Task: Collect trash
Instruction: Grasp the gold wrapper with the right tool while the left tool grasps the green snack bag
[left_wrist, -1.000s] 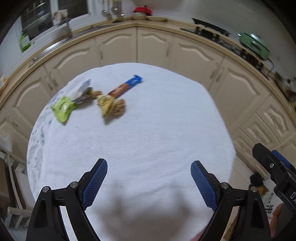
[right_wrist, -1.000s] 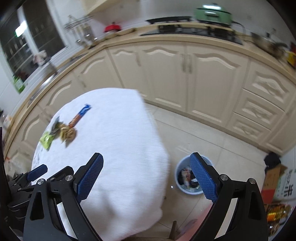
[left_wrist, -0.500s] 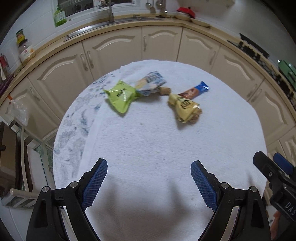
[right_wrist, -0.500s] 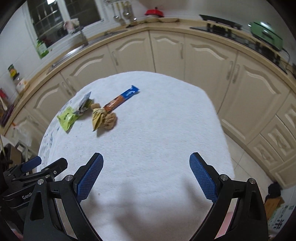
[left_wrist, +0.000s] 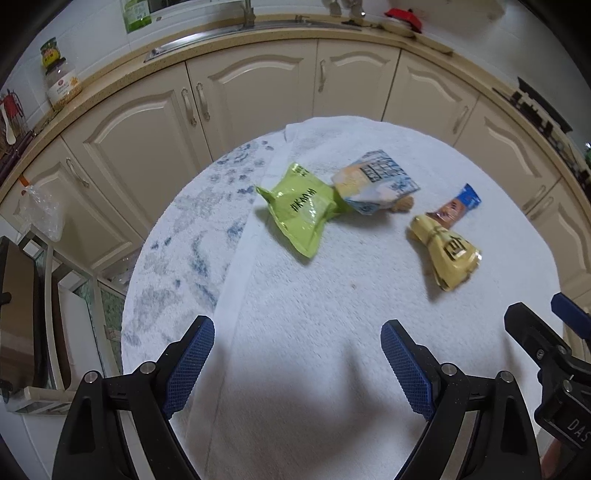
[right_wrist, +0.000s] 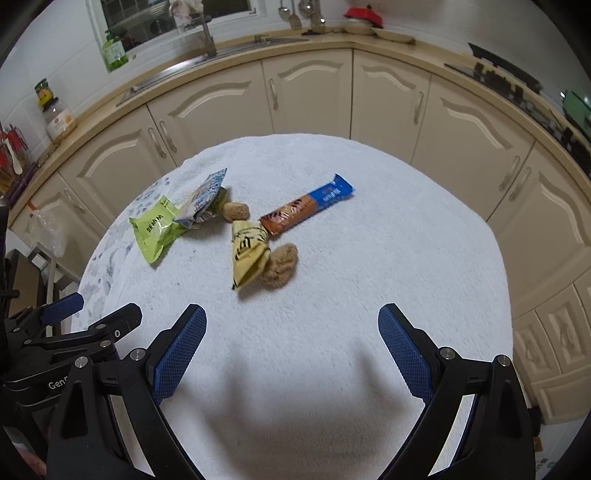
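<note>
White towel (right_wrist: 332, 369) bare before both grippers (jaws apart, empty); wrappers (right_wrist: 247, 251) mid-table.

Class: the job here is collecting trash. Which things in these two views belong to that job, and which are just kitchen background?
For the job: green wrapper, blue-white packet, yellow wrapper, brown-blue bar wrapper, two brown crumpled lumps.

Background: jar, green bottle, tap, red lid, cabinets.

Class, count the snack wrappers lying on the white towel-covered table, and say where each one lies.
4: green wrapper far left, blue-patterned wrapper overlapping its right end, yellow wrapper in the middle, brown-and-blue bar wrapper to the right. More could be hidden underneath.
</note>
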